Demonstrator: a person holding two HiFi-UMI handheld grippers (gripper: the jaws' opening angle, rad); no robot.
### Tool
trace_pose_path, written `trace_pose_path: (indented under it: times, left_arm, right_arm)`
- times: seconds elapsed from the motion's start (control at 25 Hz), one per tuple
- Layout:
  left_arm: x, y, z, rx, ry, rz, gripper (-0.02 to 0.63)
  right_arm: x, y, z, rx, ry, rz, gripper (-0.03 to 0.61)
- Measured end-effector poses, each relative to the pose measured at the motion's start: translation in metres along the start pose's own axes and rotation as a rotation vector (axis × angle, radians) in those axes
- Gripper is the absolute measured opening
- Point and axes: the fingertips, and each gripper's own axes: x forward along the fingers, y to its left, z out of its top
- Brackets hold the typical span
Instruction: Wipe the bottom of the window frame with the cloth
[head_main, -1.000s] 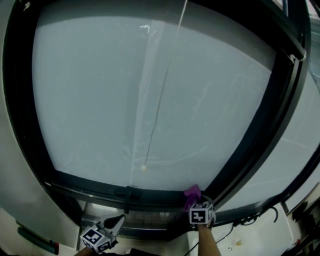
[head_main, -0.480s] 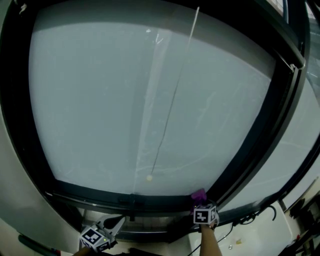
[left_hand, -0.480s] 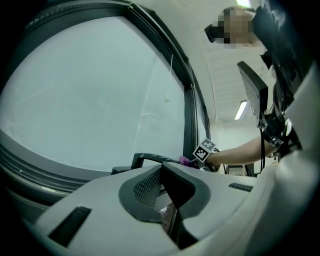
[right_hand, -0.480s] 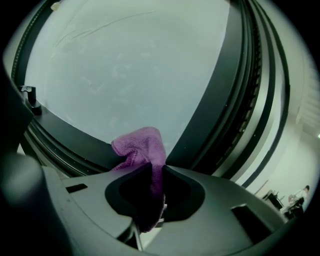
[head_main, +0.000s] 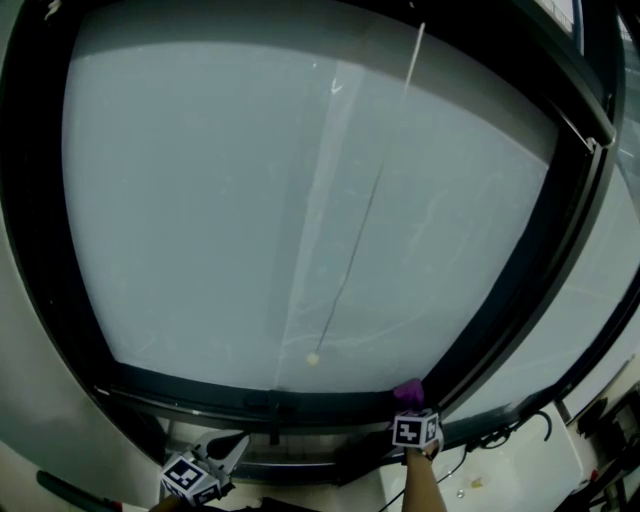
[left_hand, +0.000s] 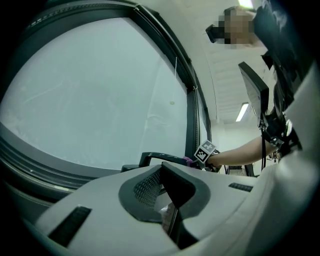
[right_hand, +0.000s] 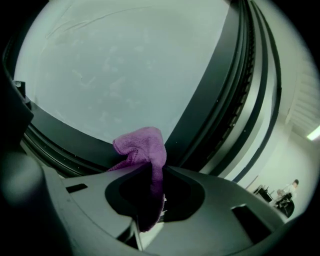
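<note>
A purple cloth is bunched between the jaws of my right gripper, which is shut on it. In the head view the cloth rests against the dark bottom rail of the window frame, at its right corner, just above the right gripper's marker cube. My left gripper hangs low at the left, below the rail and apart from it. In the left gripper view its jaws are closed together with nothing between them.
A thin blind cord with a small bead hangs in front of the frosted pane. A dark upright post bounds the pane on the right. Cables lie on the sill at the lower right.
My right gripper and the cloth have slid a little to the right along the bottom rail, into the corner. The left gripper has stayed in place.
</note>
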Motion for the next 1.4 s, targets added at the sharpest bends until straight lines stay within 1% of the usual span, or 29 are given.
trace_pose_path:
  times: [0.16,0.32,0.48,0.6,0.68,0.76,0.84,0.92,1.0,1.08,1.16,1.28,1.4]
  left_arm:
    - [-0.009,-0.003,-0.003,-0.012,0.017,0.003,0.005]
    - [-0.017,-0.002,-0.004,-0.015,0.019,0.010,0.005]
    - [-0.022,-0.001,-0.006,-0.015,0.019,0.018,0.005]
    - [-0.024,-0.002,-0.005,-0.016,0.019,0.019,0.005]
    - [-0.025,0.000,-0.003,-0.016,0.018,0.021,0.005]
    - [-0.025,0.001,-0.003,-0.016,0.019,0.022,0.005]
    - [-0.025,0.003,-0.002,-0.014,0.021,0.021,0.005]
    - [-0.022,0.002,-0.001,-0.009,0.020,0.018,0.005]
    - [-0.020,0.001,0.001,-0.002,0.017,0.015,0.005]
    - [-0.020,0.000,0.003,-0.002,0.011,0.020,0.005]
    - [-0.021,0.001,0.007,-0.004,0.005,0.027,0.005]
    - [-0.022,0.004,0.014,0.010,0.006,0.041,0.005]
    - [-0.023,0.013,0.025,0.027,-0.009,0.068,0.005]
  right_arm:
    - [-0.005,-0.005,-0.006,0.058,-0.004,-0.016,0.071]
    - [-0.006,-0.011,-0.015,0.141,-0.002,-0.021,0.071]
    - [-0.011,-0.012,-0.025,0.188,-0.001,-0.026,0.071]
    - [-0.019,-0.014,-0.037,0.264,-0.017,-0.016,0.071]
    - [-0.025,-0.013,-0.043,0.285,-0.051,-0.010,0.069]
    - [-0.033,-0.011,-0.044,0.270,-0.108,-0.021,0.069]
    - [-0.044,-0.006,-0.042,0.276,-0.166,-0.013,0.069]
    - [-0.062,0.002,-0.040,0.303,-0.233,0.035,0.069]
    - [-0.087,0.009,-0.043,0.356,-0.325,0.123,0.069]
    - [-0.115,0.016,-0.054,0.430,-0.396,0.211,0.069]
    - [-0.136,0.022,-0.068,0.491,-0.443,0.276,0.069]
    - [-0.154,0.027,-0.078,0.547,-0.502,0.324,0.067]
    - [-0.160,0.032,-0.076,0.587,-0.531,0.332,0.067]
